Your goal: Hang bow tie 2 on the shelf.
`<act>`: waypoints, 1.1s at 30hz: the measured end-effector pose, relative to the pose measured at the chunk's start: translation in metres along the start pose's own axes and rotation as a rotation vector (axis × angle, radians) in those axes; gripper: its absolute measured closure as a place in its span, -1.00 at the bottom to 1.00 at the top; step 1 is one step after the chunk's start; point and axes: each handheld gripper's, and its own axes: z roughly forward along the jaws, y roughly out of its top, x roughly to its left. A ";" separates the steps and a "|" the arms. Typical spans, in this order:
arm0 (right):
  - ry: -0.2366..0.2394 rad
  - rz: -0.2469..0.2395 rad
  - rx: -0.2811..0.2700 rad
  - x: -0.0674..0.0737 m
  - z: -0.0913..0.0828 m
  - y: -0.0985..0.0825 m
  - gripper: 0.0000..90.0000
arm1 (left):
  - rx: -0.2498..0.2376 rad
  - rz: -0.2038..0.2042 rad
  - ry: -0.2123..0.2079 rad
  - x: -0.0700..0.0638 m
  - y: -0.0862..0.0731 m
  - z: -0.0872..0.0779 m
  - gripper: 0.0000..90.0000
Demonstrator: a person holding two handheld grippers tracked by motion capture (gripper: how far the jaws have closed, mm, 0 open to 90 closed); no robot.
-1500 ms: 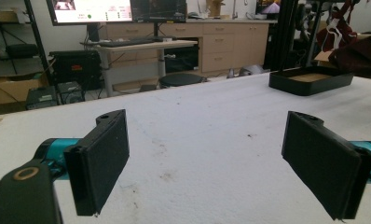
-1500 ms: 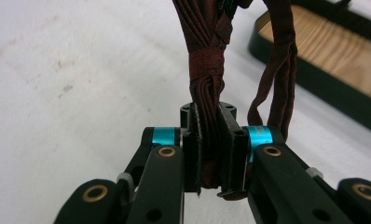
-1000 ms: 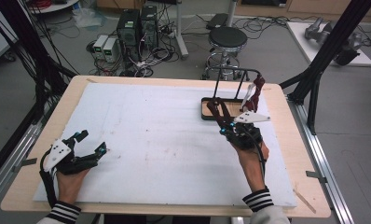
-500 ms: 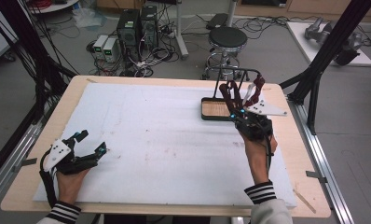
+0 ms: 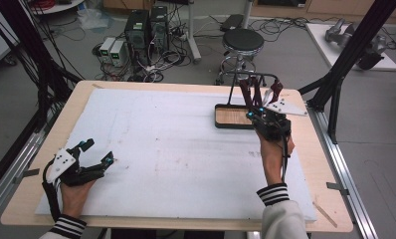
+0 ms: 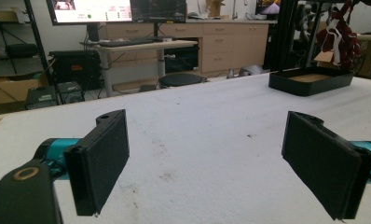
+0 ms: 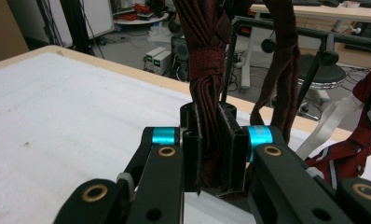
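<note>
A black hanger rack (image 5: 250, 75) stands over a black tray with a wooden floor (image 5: 232, 117) at the table's far right. Dark red ties (image 5: 247, 91) hang from its bar. My right gripper (image 5: 255, 110) is raised beside the tray and shut on one dark red tie (image 7: 204, 60), whose folded band runs up from between the pads to the bar (image 7: 286, 30). A striped red tie (image 7: 360, 140) hangs to its right. My left gripper (image 5: 98, 152) rests at the near left of the table, open, with nothing between its pads (image 6: 99, 161). The tray (image 6: 309, 81) lies far ahead of it.
A white foam sheet (image 5: 176, 149) covers most of the wooden table (image 5: 330, 199). A stool (image 5: 242, 41), computers and cables stand on the floor beyond the far edge. Black frame struts (image 5: 345, 55) rise at both sides.
My right hand has lifted and shifted right and toward the rack, with the tie still between its jaws. The left hand has stayed put.
</note>
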 end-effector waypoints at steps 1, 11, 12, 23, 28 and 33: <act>-0.008 0.001 -0.005 -0.001 0.002 0.001 0.81 | 0.000 0.000 0.000 0.000 0.000 0.000 -0.66; -0.035 0.016 -0.011 -0.009 0.018 0.017 0.81 | 0.000 0.000 0.000 0.000 0.000 0.000 -0.66; -0.036 0.019 -0.008 -0.010 0.019 0.018 0.81 | 0.000 0.000 0.000 0.000 0.000 0.000 -0.66; -0.036 0.062 0.012 -0.017 0.036 0.016 0.81 | 0.000 -0.001 -0.001 0.000 0.000 0.000 -0.66; -0.033 0.080 0.025 -0.019 0.045 0.012 0.81 | 0.000 -0.001 -0.001 0.000 0.000 0.000 -0.66; -0.024 0.115 0.039 -0.022 0.053 0.008 0.81 | 0.000 -0.001 -0.001 0.000 0.000 0.000 -0.66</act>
